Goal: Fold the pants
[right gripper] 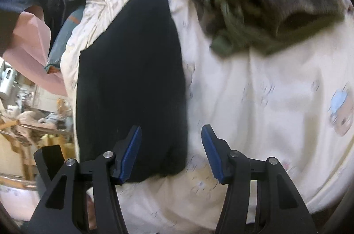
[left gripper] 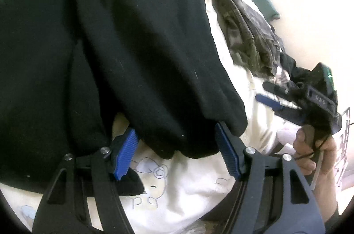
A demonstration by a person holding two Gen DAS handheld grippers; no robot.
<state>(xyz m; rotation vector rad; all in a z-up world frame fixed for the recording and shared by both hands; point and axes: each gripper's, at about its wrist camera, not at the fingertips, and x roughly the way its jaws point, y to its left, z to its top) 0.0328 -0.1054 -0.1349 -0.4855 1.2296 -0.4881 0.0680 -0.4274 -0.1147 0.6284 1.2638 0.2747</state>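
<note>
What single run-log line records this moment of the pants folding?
step: reaching for hem | black pants flat on bed sheet | left gripper open | right gripper open

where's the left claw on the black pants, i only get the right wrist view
observer: The left claw is at the near edge of the black pants. Its jaws are apart, with that edge bunched between the pad tips.
operator: how does my right claw look from over there
observer: The right claw hangs over the white sheet, off to the side of the pants and just in front of the camouflage garment.
operator: what's behind it
observer: A bare hand grips its handle.
</note>
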